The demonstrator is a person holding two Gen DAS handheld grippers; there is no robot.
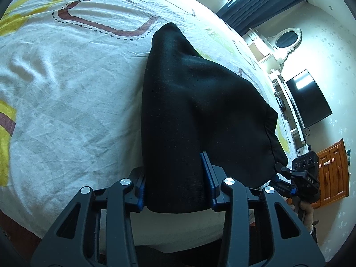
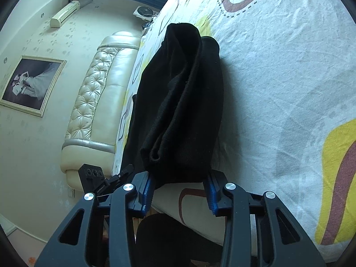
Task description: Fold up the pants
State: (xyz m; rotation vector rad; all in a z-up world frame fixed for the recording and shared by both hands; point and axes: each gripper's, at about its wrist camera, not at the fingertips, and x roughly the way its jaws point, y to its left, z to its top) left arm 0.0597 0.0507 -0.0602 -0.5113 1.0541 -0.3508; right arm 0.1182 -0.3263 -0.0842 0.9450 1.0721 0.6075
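Left tool (image 1: 176,184) clamped on pants (image 1: 195,102), angled downward

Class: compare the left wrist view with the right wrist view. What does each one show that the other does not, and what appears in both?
Only the left wrist view: a dark TV, an oval mirror, a wooden cabinet.

Only the right wrist view: a padded headboard, a framed picture, an air conditioner.

Both: the black pants on the bed sheet, with each hand-held gripper closed on the near edge, left and right.
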